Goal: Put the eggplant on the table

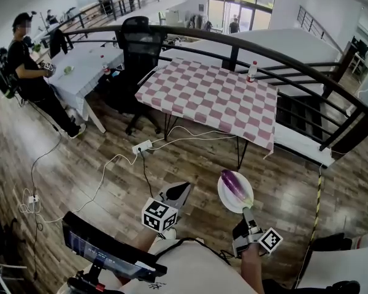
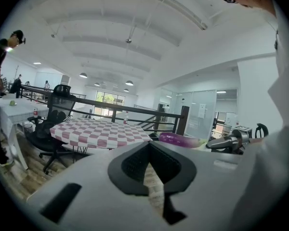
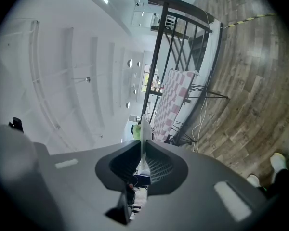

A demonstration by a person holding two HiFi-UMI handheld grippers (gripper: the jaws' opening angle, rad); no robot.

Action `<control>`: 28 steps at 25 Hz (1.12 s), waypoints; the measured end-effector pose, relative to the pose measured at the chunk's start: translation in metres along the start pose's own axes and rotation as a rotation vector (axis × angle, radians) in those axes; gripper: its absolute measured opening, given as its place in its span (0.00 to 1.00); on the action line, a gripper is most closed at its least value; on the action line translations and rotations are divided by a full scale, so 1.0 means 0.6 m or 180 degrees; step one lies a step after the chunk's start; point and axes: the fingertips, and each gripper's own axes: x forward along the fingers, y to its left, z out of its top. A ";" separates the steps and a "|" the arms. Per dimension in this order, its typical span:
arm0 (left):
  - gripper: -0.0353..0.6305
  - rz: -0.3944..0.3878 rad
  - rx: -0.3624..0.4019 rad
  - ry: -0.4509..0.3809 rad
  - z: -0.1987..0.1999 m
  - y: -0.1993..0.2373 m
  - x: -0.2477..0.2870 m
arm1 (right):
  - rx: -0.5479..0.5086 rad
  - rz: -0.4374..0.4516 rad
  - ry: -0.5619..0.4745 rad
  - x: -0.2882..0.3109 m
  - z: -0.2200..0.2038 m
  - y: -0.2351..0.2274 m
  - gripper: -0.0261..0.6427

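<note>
Purple eggplant [image 1: 236,185] on white plate [image 1: 226,200]

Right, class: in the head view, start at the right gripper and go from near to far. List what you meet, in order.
right gripper → white plate carrying the eggplant → wooden floor → checkered table → black railing

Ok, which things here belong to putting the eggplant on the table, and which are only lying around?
For the job:
- eggplant
- plate under it
- right gripper, shut on the plate's rim
- checkered table

Just around:
- left gripper, shut, empty
- bottle on the checkered table
- chair
- power strip on the floor
- white table, person beside it
</note>
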 end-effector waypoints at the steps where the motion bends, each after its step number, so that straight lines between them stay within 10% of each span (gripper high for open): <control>1: 0.06 0.0016 -0.0003 0.0002 -0.002 -0.003 0.000 | 0.0008 0.0009 0.0016 -0.001 0.002 -0.002 0.10; 28: 0.06 0.0133 0.0053 -0.0017 -0.011 -0.074 0.037 | -0.0021 0.0053 0.0082 -0.065 0.064 -0.019 0.10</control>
